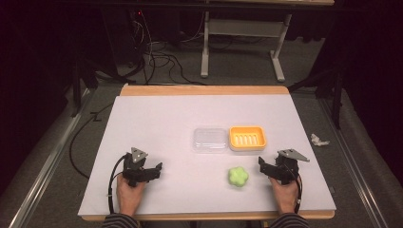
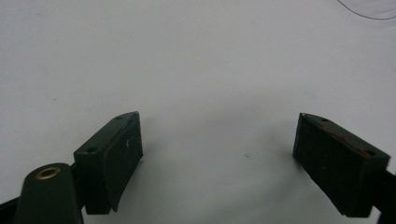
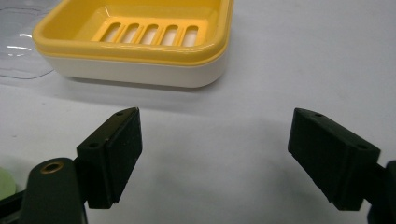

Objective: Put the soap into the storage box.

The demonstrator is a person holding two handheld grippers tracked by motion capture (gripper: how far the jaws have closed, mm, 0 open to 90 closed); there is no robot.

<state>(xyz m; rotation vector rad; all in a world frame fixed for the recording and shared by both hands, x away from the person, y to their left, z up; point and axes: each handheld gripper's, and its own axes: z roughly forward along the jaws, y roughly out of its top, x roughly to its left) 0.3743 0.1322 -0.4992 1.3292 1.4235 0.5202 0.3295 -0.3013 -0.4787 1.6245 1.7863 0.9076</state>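
While fingers gape, green soap [image 1: 237,176] just beside right gripper [image 1: 266,166]

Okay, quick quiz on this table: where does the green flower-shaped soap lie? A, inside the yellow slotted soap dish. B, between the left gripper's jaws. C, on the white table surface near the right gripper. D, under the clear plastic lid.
C: in the high view the green flower-shaped soap lies on the bare white table surface, just beside the right gripper and apart from the yellow slotted soap dish.
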